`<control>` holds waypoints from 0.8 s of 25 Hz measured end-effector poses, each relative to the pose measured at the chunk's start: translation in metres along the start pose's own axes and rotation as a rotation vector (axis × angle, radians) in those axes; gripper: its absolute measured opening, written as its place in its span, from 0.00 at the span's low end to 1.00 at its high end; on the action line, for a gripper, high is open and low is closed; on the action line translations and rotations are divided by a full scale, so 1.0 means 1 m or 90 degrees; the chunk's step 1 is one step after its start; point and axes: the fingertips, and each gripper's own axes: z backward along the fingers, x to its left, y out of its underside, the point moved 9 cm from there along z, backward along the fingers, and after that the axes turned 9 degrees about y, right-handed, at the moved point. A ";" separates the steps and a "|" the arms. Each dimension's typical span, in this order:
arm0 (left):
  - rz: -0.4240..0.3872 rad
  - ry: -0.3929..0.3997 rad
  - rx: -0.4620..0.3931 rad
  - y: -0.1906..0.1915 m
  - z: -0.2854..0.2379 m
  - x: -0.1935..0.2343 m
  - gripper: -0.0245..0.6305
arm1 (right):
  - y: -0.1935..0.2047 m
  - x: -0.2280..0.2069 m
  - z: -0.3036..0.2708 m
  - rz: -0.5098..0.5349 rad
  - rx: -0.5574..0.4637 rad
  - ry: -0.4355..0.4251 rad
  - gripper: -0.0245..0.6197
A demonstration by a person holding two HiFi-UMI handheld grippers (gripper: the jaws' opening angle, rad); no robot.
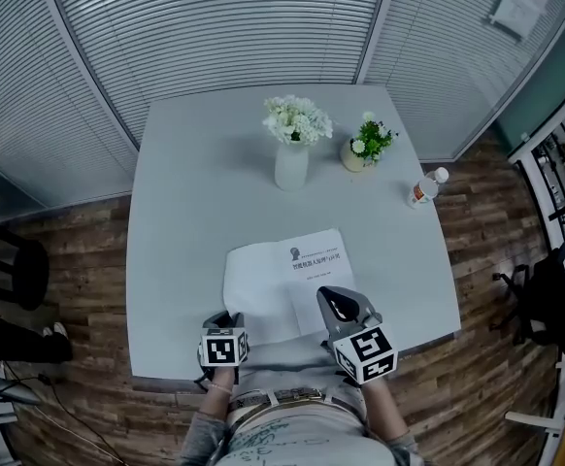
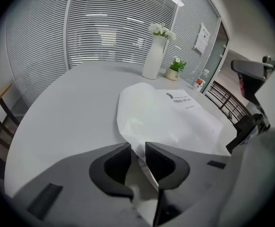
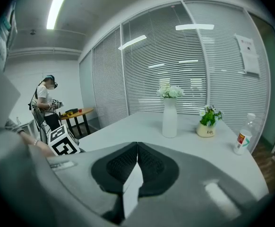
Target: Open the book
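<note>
The book (image 1: 284,272) is a thin white booklet with a printed cover, lying on the grey table (image 1: 185,192) near its front edge. My left gripper (image 1: 222,320) is at the book's near left corner. In the left gripper view the book (image 2: 168,112) spreads ahead, and the left gripper (image 2: 137,149) is open, its jaws a small gap apart with the curled paper corner running between them. My right gripper (image 1: 333,301) hangs over the book's near right part. Its jaws (image 3: 137,148) are shut on the edge of a white page (image 3: 133,186).
A white vase of white flowers (image 1: 292,158), a small potted plant (image 1: 363,149) and a plastic bottle (image 1: 424,189) stand at the far side of the table. A dark stool (image 1: 16,272) is left of the table. A person (image 3: 45,103) stands by a far table.
</note>
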 end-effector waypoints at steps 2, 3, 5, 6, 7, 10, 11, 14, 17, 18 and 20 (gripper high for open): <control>-0.004 -0.001 -0.007 -0.003 0.004 -0.001 0.19 | 0.000 0.000 -0.001 0.003 -0.001 -0.001 0.07; -0.003 -0.001 -0.013 -0.004 0.006 -0.001 0.19 | 0.000 0.000 0.000 0.004 -0.002 -0.001 0.07; 0.000 -0.002 -0.023 -0.007 0.010 -0.002 0.22 | -0.001 0.001 0.000 0.005 -0.006 0.000 0.07; 0.001 -0.004 -0.026 -0.008 0.011 -0.001 0.23 | -0.001 0.001 0.000 0.005 -0.007 0.001 0.07; 0.001 -0.004 -0.027 -0.008 0.012 0.000 0.23 | -0.002 0.001 0.000 0.006 -0.008 0.001 0.07; 0.000 -0.002 -0.029 -0.010 0.014 0.001 0.23 | -0.004 0.000 0.000 0.009 -0.009 0.000 0.07; -0.004 -0.002 -0.030 -0.011 0.015 0.000 0.23 | -0.004 -0.001 0.000 0.010 -0.010 0.001 0.07; -0.044 0.005 -0.025 -0.016 0.018 -0.007 0.23 | -0.004 -0.004 0.000 0.010 -0.010 0.012 0.07; -0.099 0.013 -0.030 -0.024 0.022 -0.018 0.23 | -0.003 -0.006 -0.001 0.011 -0.007 0.019 0.07; -0.113 0.016 -0.033 -0.027 0.023 -0.022 0.23 | -0.002 -0.007 -0.001 0.011 -0.006 0.019 0.07; -0.128 0.032 -0.042 -0.032 0.026 -0.028 0.23 | -0.001 -0.008 -0.001 0.012 -0.006 0.018 0.07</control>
